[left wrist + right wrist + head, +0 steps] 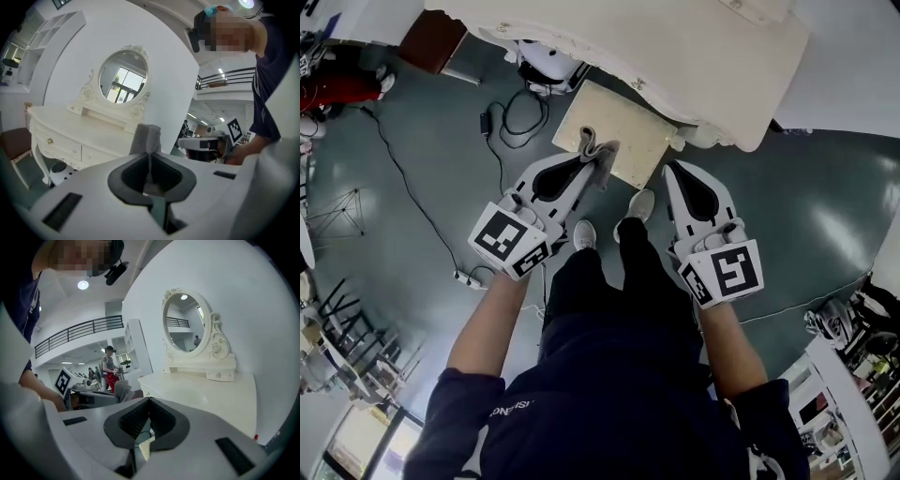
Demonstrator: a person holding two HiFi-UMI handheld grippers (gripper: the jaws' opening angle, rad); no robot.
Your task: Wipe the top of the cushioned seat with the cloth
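Note:
The cushioned seat [617, 131] is a cream square pad, standing on the floor just in front of the dressing table. My left gripper [596, 161] is shut on a grey cloth [593, 147], held over the seat's near left edge. In the left gripper view the folded cloth [146, 138] sticks up between the jaws of the left gripper [149, 158]. My right gripper [671, 170] hovers by the seat's near right corner. Its jaws meet with nothing between them, as the right gripper view [150, 402] shows. That view also catches the cloth [123, 391] at the left.
A cream dressing table [675, 47] with an oval mirror [123, 83] stands behind the seat. Black cables [511, 120] and a power strip [471, 277] lie on the grey floor at the left. A white round device [546, 62] sits under the table. My shoes [584, 234] are near the seat.

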